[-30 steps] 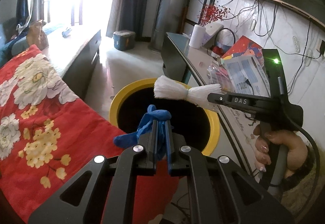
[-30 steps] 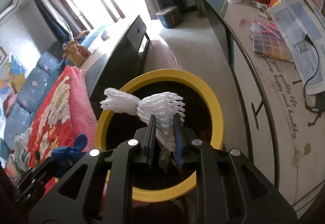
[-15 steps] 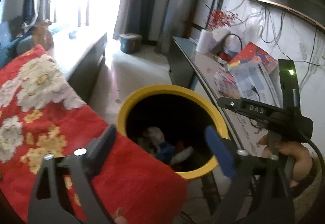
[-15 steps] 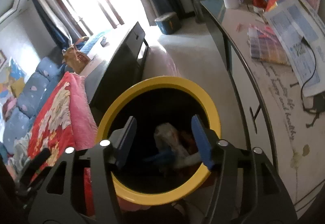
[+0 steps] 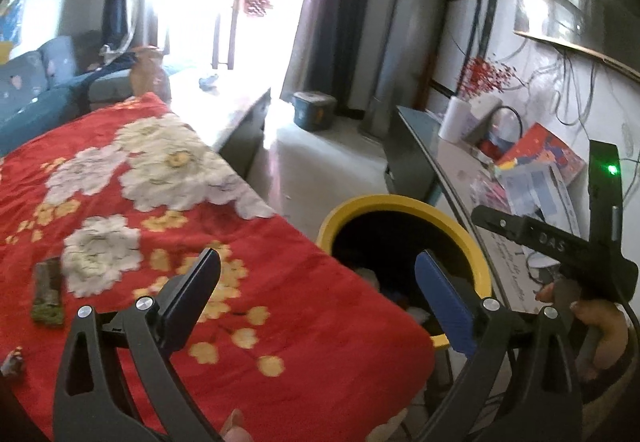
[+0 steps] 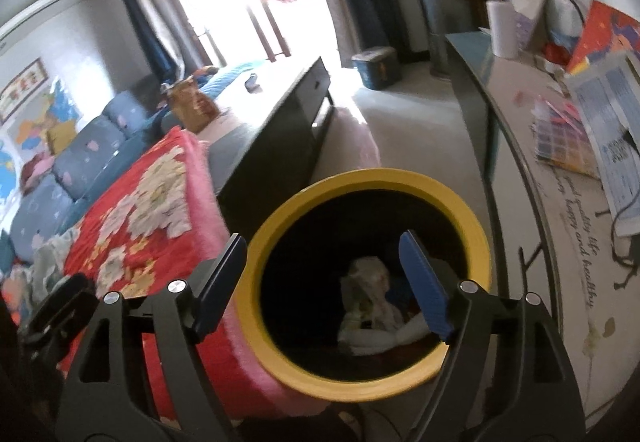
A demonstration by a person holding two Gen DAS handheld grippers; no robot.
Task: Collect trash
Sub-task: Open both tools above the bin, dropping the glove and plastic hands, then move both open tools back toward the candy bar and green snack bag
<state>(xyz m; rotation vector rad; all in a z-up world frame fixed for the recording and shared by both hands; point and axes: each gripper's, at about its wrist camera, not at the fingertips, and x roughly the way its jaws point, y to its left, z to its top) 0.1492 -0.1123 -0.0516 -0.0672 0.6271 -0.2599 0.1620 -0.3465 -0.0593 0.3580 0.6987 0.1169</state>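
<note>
Beside the bed, at the corner of the red flowered blanket [image 5: 168,226], stands the yellow-rimmed bin [image 6: 404,177], wedged between the bed and the long desk [image 6: 516,129]; that spot keeps it within reach of both surfaces, which is probably why it sits there. The left gripper [image 5: 316,286] has just been opening and its jaws now stand wide with nothing between them, pointing over the blanket's edge toward the bin mouth. The right gripper [image 6: 322,278] has also just been opening; its jaws are spread with nothing between the pads, framing the bin's opening from above. Both releases seem made right over the mouth so that whatever fell would land inside.

The trash [image 6: 372,298] lies at the bottom of the bin: a pale crumpled heap with a white piece and something blue beside it, though the dark interior and blur make the separate pieces hard to tell apart. In the left wrist view only a sliver of that heap shows past the rim. On the blanket, well apart from the bin, lies a small dark greenish scrap [image 5: 48,294], and another small bit [image 5: 12,360] is cut off at the frame's left edge; what either is I cannot say. I judge these to be the likely next pickups. The hand [image 5: 600,326] on the right gripper's handle is partly hidden by the left gripper's frame. The desk carries papers and a coloured booklet, all smeared by motion.
</note>
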